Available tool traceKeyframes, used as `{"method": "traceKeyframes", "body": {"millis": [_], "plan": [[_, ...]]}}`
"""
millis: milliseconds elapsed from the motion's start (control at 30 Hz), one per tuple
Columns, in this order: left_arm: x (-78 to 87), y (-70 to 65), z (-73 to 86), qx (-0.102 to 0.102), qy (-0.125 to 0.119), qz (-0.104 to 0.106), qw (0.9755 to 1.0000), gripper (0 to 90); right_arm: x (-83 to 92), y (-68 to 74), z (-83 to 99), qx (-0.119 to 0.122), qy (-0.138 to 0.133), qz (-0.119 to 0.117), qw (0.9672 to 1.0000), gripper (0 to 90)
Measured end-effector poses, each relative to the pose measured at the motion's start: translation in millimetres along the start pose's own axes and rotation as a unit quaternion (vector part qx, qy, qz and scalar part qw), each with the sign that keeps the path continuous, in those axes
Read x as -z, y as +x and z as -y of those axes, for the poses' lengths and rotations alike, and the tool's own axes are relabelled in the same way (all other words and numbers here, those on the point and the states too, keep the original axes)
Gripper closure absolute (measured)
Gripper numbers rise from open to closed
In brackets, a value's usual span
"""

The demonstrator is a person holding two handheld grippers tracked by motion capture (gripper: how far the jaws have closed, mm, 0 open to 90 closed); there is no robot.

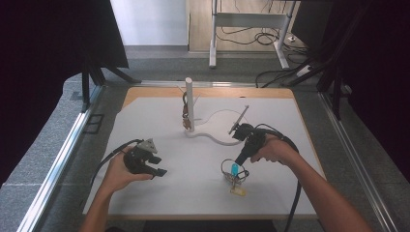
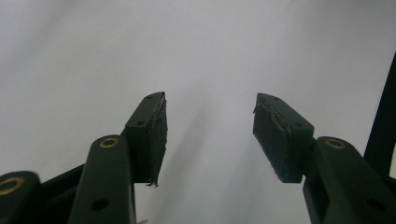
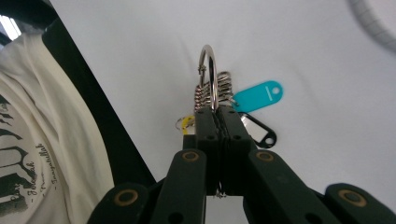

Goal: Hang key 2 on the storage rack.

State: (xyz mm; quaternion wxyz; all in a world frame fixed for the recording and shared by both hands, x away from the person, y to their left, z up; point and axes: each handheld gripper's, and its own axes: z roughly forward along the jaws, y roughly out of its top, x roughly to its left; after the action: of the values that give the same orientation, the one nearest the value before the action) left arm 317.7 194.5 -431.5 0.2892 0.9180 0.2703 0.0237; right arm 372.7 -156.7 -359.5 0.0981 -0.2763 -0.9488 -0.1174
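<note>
Metal key ring (image 3: 208, 74) — clamped by right gripper (image 3: 217, 112) (teal tag (image 3: 258, 96) attached).

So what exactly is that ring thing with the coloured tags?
It is a key ring: a large silvery metal loop, standing on edge, with a small clasp on one side. Several smaller metal rings hang bunched on it, carrying plastic tags: a teal tag, a black tag with a clear window, and a yellow tag partly hidden behind the jaws. The right gripper has its jaws shut on the loop's lower part. In the high view the bunch sits low over the white table, tags drooping down.
</note>
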Motion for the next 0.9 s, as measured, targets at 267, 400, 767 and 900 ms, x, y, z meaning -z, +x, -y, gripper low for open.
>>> {"method": "traceKeyframes", "body": {"millis": [267,400,767,900], "plan": [[1.8,0.4,0.4,0.0,-0.002,0.0,1.0,45.5,30.6,-1.4,-7.2,-0.005,-0.016,0.024,0.9996,88.6],[2.6,0.4,0.6,0.0,-0.004,0.0,1.0,45.4,42.3,-3.8,-10.3,-0.009,-0.02,0.033,0.9992,88.6],[2.5,0.7,0.6,0.001,-0.003,0.001,1.0,45.5,67.9,-9.7,-19.4,-0.014,-0.03,0.049,0.9982,88.6],[3.0,0.6,0.7,0.002,-0.004,0.001,1.0,45.5,73.6,-12.0,-22.6,-0.016,-0.034,0.051,0.998,88.6]]}}
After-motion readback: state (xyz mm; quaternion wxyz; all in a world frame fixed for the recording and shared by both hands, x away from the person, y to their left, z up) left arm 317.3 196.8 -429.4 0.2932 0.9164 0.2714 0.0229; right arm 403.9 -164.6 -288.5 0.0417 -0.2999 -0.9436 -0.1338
